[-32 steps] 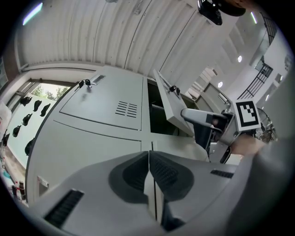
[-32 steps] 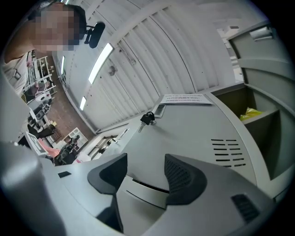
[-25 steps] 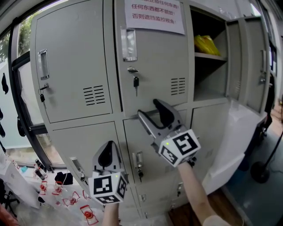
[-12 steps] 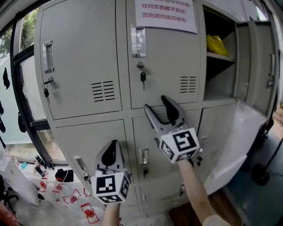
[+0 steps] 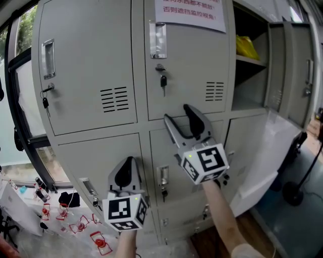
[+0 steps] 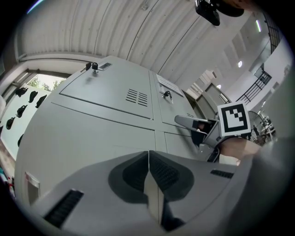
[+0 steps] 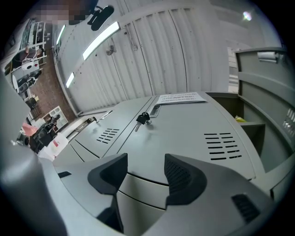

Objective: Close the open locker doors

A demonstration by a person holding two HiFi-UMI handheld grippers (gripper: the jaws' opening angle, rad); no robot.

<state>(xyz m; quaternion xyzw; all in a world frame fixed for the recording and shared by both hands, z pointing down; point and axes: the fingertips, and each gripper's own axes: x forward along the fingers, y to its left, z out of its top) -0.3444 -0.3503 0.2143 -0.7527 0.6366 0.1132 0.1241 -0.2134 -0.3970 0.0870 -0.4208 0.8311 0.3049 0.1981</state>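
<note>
The notice [image 5: 190, 12] runs off the top edge; the yellow item [image 5: 246, 46] in the open locker [image 5: 251, 84] is unidentifiable.

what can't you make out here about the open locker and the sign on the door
- Yellow item on the open locker shelf: head view, too small and partly behind its front edge to identify.
- Notice: top lines cut off by the head view's upper edge; too small to read in the right gripper view.
- Bottom lockers: head view, partly behind the left gripper and right gripper.
</note>
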